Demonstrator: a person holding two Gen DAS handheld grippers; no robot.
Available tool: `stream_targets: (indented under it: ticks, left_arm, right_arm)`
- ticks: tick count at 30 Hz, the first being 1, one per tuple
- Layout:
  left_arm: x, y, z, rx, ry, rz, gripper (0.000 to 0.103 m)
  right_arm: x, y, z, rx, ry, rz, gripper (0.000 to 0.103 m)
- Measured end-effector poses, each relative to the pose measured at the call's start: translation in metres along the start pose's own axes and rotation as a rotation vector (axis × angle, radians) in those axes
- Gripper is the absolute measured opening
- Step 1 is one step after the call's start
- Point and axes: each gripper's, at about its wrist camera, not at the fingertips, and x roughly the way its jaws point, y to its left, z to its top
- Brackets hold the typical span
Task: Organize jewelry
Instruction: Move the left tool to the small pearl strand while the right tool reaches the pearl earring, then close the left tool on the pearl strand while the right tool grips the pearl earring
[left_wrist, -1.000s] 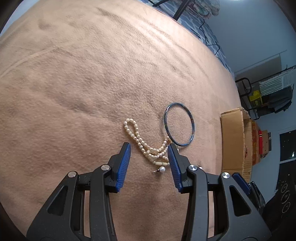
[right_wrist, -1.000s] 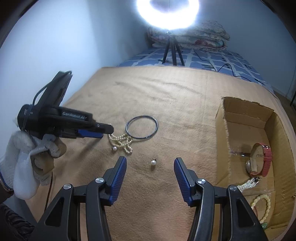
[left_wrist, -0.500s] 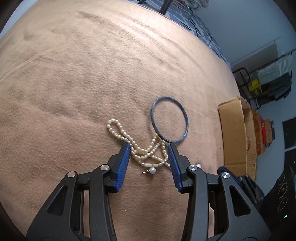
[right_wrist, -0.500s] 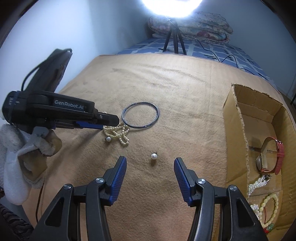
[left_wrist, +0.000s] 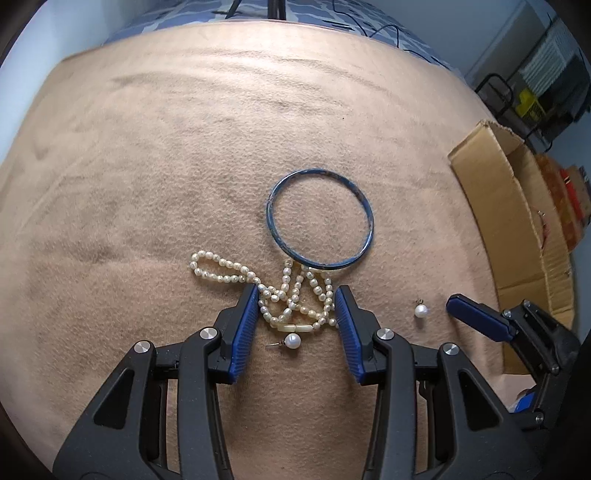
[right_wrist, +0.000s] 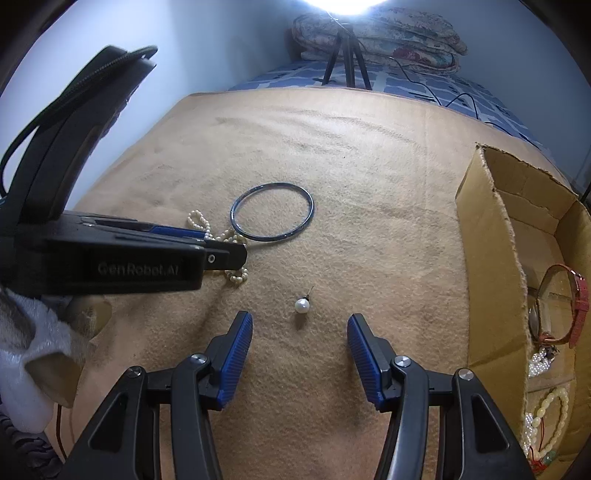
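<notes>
A pearl necklace (left_wrist: 291, 291) lies bunched on the tan blanket, with a blue bangle (left_wrist: 320, 218) just beyond it. My left gripper (left_wrist: 295, 299) is open, its jaws on either side of the necklace's bunched part. A pearl earring (left_wrist: 291, 340) lies between the jaws, nearer the camera. A second pearl earring (right_wrist: 302, 305) lies just ahead of my open right gripper (right_wrist: 300, 332). The necklace (right_wrist: 236, 275) and bangle (right_wrist: 272, 217) also show in the right wrist view, partly behind the left gripper (right_wrist: 221, 254).
An open cardboard box (right_wrist: 491, 266) stands at the right, holding a red-strapped watch (right_wrist: 561, 306) and bead bracelets (right_wrist: 546, 413). A tripod (right_wrist: 345, 55) and folded quilts (right_wrist: 380, 37) are at the far end of the bed.
My left gripper has moved forward so its jaws now flank the necklace. My right gripper has moved closer to the second earring.
</notes>
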Motion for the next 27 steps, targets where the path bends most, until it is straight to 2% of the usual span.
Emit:
stream_targets:
  ticks: [2,4,5,7,12,14,18,27]
  left_arm:
    - [0.002,-0.003,0.001,0.015,-0.014,0.014,0.04]
    - [0.002,-0.002,0.001,0.02,-0.028,0.014,0.028]
    - [0.003,-0.002,0.002,0.022,-0.031,0.009,0.027]
    - [0.004,0.003,0.004,0.011,-0.036,-0.005,0.019]
    - [0.001,0.02,0.005,-0.043,-0.036,-0.065,0.009]
    - [-0.003,0.03,0.004,-0.068,-0.032,-0.088,0.008]
    - [-0.005,0.042,0.003,-0.102,-0.029,-0.113,0.007]
    - [-0.024,0.05,0.0,-0.129,-0.053,-0.145,0.004]
  right_arm:
    - [0.003,-0.001,0.0,0.0,0.005,-0.008,0.051]
    - [0.006,-0.002,0.001,0.007,0.005,-0.009,0.047]
    - [0.006,-0.003,0.002,0.009,0.002,-0.01,0.046]
    - [0.007,-0.003,0.004,0.014,-0.001,-0.013,0.043]
    - [0.009,-0.003,0.006,0.009,-0.01,-0.017,0.032]
    - [0.01,-0.002,0.007,0.0,-0.012,-0.016,0.026]
    - [0.009,0.0,0.007,-0.013,-0.013,-0.007,0.008]
    - [0.002,0.004,0.008,-0.024,-0.035,0.0,0.006]
